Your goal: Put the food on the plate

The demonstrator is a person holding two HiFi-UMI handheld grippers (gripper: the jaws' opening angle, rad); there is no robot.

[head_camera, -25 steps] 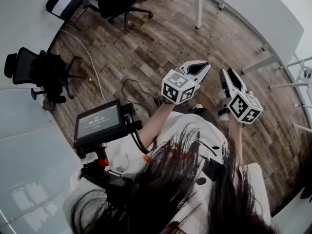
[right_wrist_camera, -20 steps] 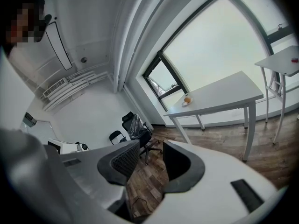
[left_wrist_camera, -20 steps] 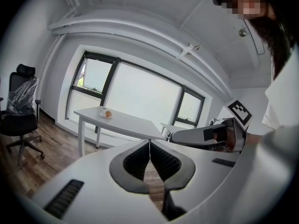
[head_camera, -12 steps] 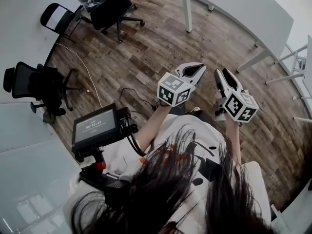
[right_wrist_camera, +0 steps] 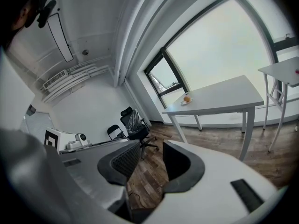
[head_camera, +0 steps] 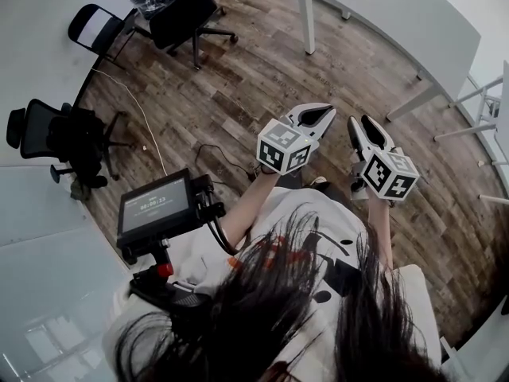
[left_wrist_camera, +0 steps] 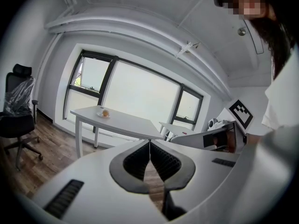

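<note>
Chair (head_camera: 60, 130): black, swivel type with a star base; stood far left.
Screen (head_camera: 155, 205): dark, flat rectangle on a mount.
Left gripper (head_camera: 328, 111): white shell; ribbed black jaws were clenched tip to tip, empty.
Right gripper (head_camera: 355, 122): same build; jaws clenched, nothing between.
Floor (head_camera: 262, 70): brown wood planks.
Counter (head_camera: 398, 22): smooth, white, curved; well apart from both grippers.
Food (right_wrist_camera: 187, 98): small, round, orange; lay on the pale plate (right_wrist_camera: 183, 102) on the counter.

orange food (left_wrist_camera: 105, 113), white table (left_wrist_camera: 128, 123), brown plank floor (head_camera: 262, 78), black chair (head_camera: 189, 8)
</note>
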